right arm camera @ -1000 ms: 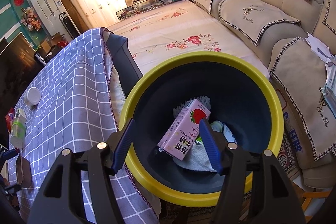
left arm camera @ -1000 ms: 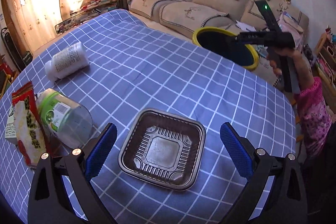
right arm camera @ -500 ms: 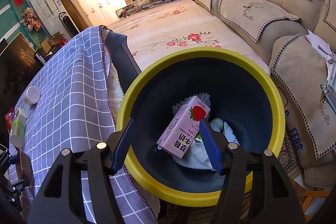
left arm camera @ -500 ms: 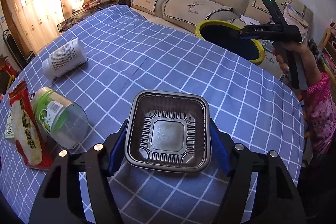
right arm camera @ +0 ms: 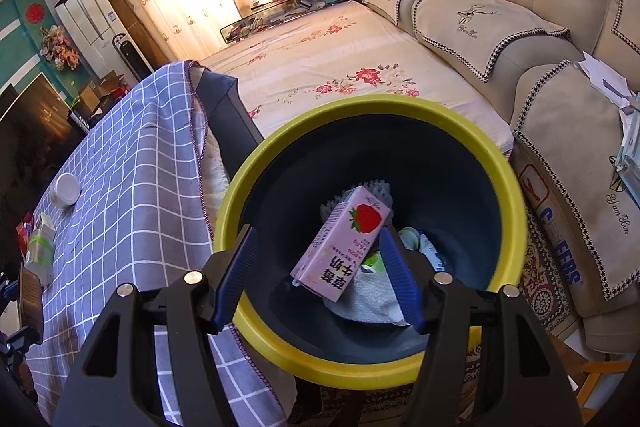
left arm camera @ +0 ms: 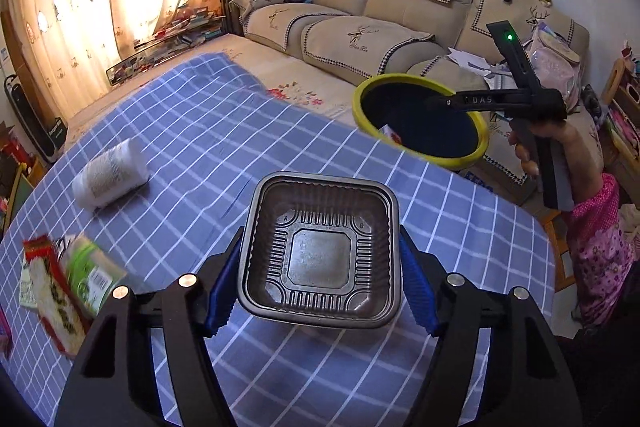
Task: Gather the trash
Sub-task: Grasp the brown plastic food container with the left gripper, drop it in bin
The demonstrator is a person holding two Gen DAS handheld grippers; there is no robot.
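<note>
My left gripper is shut on a dark square plastic tray and holds it above the blue checked tablecloth. The yellow-rimmed trash bin stands past the table's far edge. My right gripper is open and empty over the bin. It also shows in the left wrist view. A pink strawberry milk carton lies inside the bin on white paper.
On the table at the left lie a white bottle on its side, a clear green-labelled jar and a red snack packet. A beige sofa stands behind the bin. A flowered mat covers the floor.
My left gripper closed on the tray and lifted it off the cloth, moving toward the bin. The right gripper stayed open over the bin, the carton lying inside.
</note>
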